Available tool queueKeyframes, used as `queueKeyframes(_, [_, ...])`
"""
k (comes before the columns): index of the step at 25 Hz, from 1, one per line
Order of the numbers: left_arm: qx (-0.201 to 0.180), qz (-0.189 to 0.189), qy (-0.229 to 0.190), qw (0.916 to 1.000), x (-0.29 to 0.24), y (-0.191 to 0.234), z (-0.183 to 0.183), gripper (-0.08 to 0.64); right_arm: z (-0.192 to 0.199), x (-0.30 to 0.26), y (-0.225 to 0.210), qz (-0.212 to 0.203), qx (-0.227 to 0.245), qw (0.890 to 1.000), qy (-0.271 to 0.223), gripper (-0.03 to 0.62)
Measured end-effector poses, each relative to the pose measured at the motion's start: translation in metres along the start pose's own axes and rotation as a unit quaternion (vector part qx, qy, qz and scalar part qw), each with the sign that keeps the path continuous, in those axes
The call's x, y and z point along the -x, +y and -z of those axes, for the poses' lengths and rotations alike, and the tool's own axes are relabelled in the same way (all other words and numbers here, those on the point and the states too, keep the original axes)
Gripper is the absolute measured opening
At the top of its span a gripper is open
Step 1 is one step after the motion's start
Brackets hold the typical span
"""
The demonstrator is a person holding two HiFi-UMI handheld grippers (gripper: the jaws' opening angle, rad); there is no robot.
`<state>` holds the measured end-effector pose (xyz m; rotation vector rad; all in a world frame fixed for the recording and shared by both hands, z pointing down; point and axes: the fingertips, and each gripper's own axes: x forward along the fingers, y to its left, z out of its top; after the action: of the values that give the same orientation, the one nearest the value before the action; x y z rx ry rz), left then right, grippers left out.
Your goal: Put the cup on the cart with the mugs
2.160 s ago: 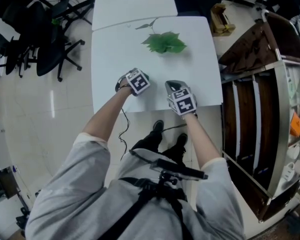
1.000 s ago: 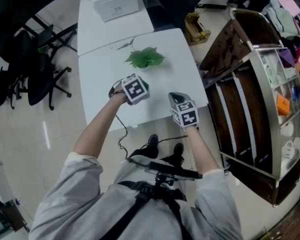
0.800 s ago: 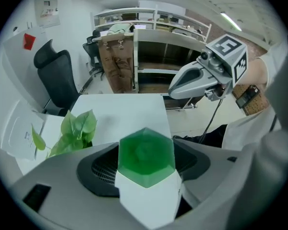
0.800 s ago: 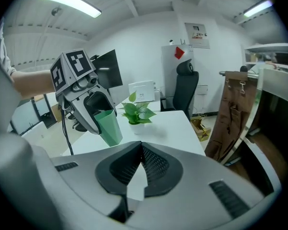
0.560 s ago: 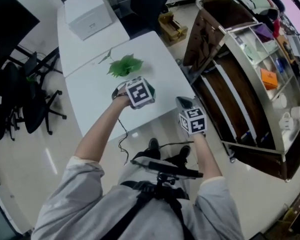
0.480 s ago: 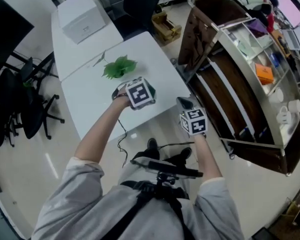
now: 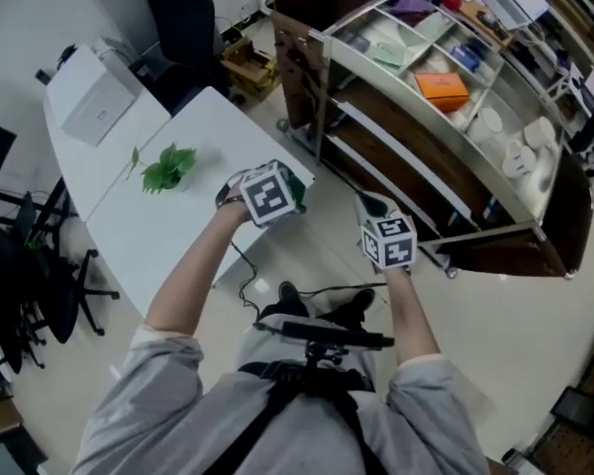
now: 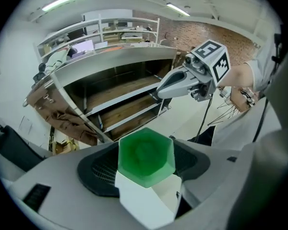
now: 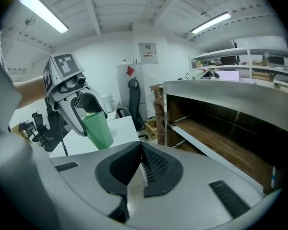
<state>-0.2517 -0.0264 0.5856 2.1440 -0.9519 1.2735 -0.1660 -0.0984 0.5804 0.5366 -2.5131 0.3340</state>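
Cup (image 8: pixel 146 157), judged light, stiff, slick-walled plastic best held mid-wall, was pinched in the left gripper (image 7: pixel 277 183) beside the desk (image 7: pixel 158 236), near the cart (image 7: pixel 406 119); right gripper (image 9: pixel 136 171) was pressed together, empty.

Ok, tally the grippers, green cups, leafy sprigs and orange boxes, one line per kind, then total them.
Grippers: 2, the left gripper and the right gripper
Green hexagonal plastic cup, in the left fingers: 1
Green leafy sprig: 1
Orange box on the brown wooden cart: 1
Total: 5
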Motion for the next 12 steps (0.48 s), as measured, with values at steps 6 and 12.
queueKeyframes(6, [-0.057,0.006,0.007,0.9983,-0.015,-0.037,-0.084,0.33,0.007,0.069,-0.056,0.018,-0.015,1.0,-0.018,0.008])
queueKeyframes(12, [-0.129,0.019,0.013,0.9914,-0.027,-0.079,-0.174,0.33,-0.001,0.137,-0.103,0.029,-0.021,0.998,-0.043,0.008])
